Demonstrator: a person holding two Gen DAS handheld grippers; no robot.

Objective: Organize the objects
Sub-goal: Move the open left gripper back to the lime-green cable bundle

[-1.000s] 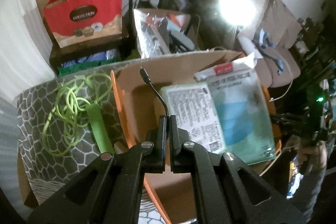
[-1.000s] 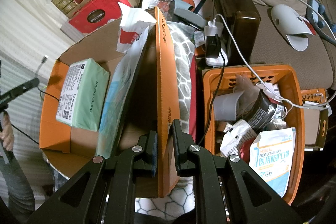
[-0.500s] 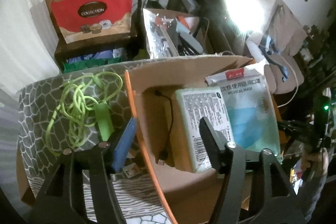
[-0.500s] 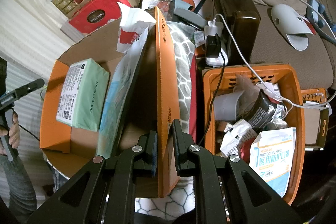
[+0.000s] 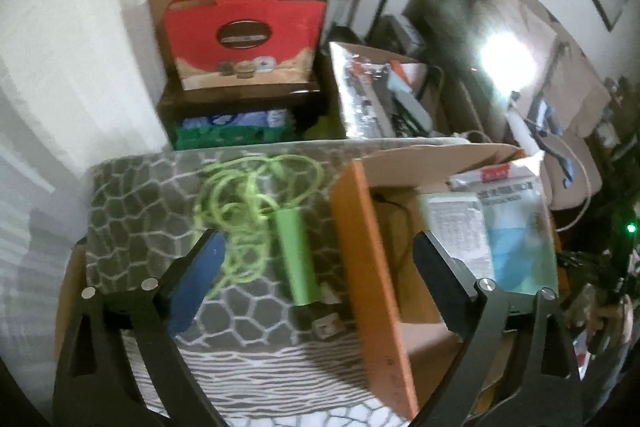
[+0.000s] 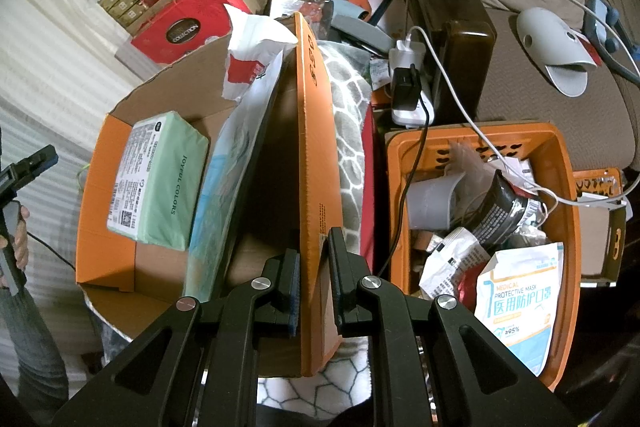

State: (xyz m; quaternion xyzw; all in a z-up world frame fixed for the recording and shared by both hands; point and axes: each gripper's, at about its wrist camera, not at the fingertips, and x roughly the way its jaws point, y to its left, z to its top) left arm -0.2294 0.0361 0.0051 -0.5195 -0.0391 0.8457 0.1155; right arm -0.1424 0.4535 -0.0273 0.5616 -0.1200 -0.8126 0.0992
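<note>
A: Left wrist view. Readable text?
B: Mostly blurred. Red gift box (image 5: 244, 35) has a dark oval label, unreadable here. Mask pack (image 5: 516, 223) in the cardboard box (image 5: 360, 227) has print, too soft to read.
A: Left gripper (image 5: 316, 255)?
B: Jaws opening, spread wide, nothing pinched. Between them lie the green cable (image 5: 256, 203) with its green tube on the patterned mat (image 5: 132, 195), and the box's orange wall.
A: Versus a second ago?
B: It was pressed together on a thin black cable over the box. That cable now lies inside the box, beside the green tissue pack (image 5: 456, 227). View has shifted toward the mat.
A: Right wrist view?
B: Tissue pack (image 6: 160, 179) reads "JOYFUL COLORS". Gift box (image 6: 188, 27) reads "COLLECTION". Mask pouch (image 6: 520, 303) in the orange basket (image 6: 568, 227) reads "MEDICAL PROTECTIVE MASK", "≥95%", plus Chinese text.
A: Right gripper (image 6: 314, 259)?
B: Pressed together, pinching the box's orange side flap (image 6: 316, 155). Unchanged since earlier; at left the other gripper (image 6: 28, 167) sits higher in frame.
</note>
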